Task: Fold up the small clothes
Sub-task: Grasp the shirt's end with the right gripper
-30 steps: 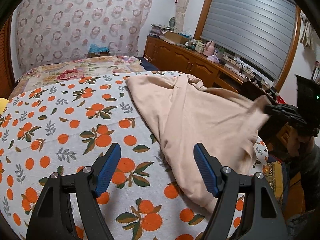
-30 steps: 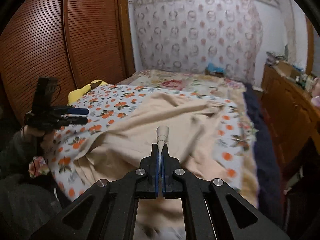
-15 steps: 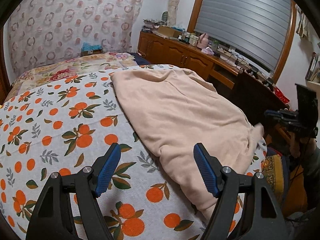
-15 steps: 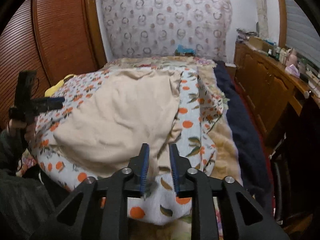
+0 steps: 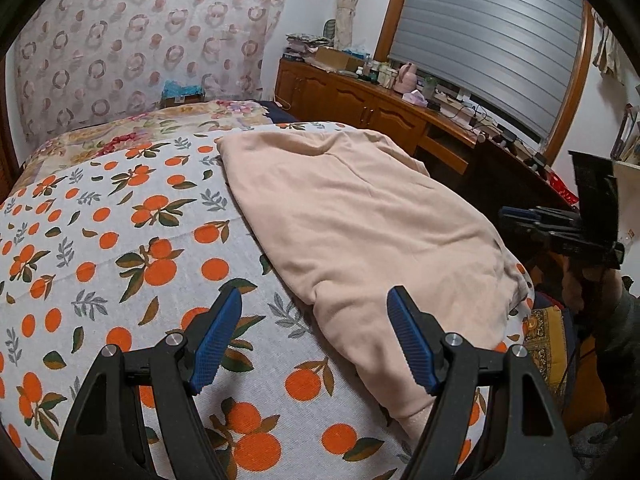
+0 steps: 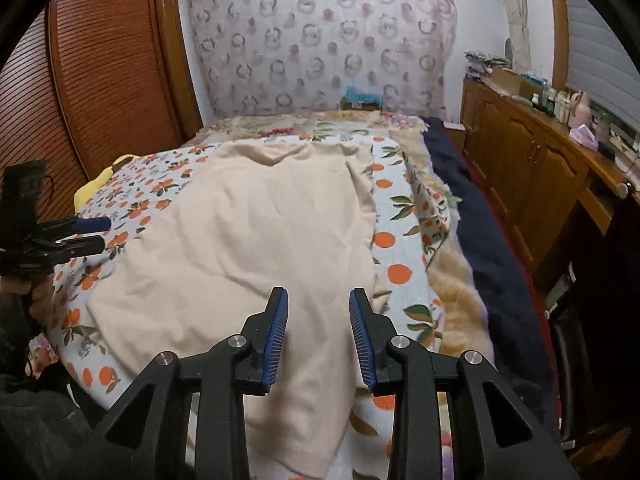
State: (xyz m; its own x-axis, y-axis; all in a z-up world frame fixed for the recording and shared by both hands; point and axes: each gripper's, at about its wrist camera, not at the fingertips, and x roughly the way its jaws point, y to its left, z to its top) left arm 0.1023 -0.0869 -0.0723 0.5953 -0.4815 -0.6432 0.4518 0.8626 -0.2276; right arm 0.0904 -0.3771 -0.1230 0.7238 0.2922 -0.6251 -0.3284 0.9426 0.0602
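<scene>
A pale beige garment point(image 5: 360, 216) lies spread and loosely flat on the bed's orange-print bedspread point(image 5: 120, 240). My left gripper point(image 5: 316, 300) hovers open over the garment's near left edge, nothing between its blue pads. At the bed's right corner my right gripper point(image 5: 532, 216) shows from the side. In the right wrist view the garment point(image 6: 248, 240) fills the bed's middle. My right gripper point(image 6: 319, 294) hangs just above its near end, jaws opening; the cloth lies below the gap and the pads do not press on it. My left gripper point(image 6: 92, 232) shows at the left edge.
A cluttered wooden sideboard point(image 6: 540, 160) runs along the bed's right side. Slatted wardrobe doors point(image 6: 100, 80) stand on the left. A dark blue blanket point(image 6: 480, 232) hangs off the right edge of the bed. Something yellow point(image 6: 100, 184) lies at the far left of the bed.
My right gripper was shut on a pinch of the garment, then opened, let it go and sank. The lifted cloth dropped and settled flat. My left gripper stayed open in place.
</scene>
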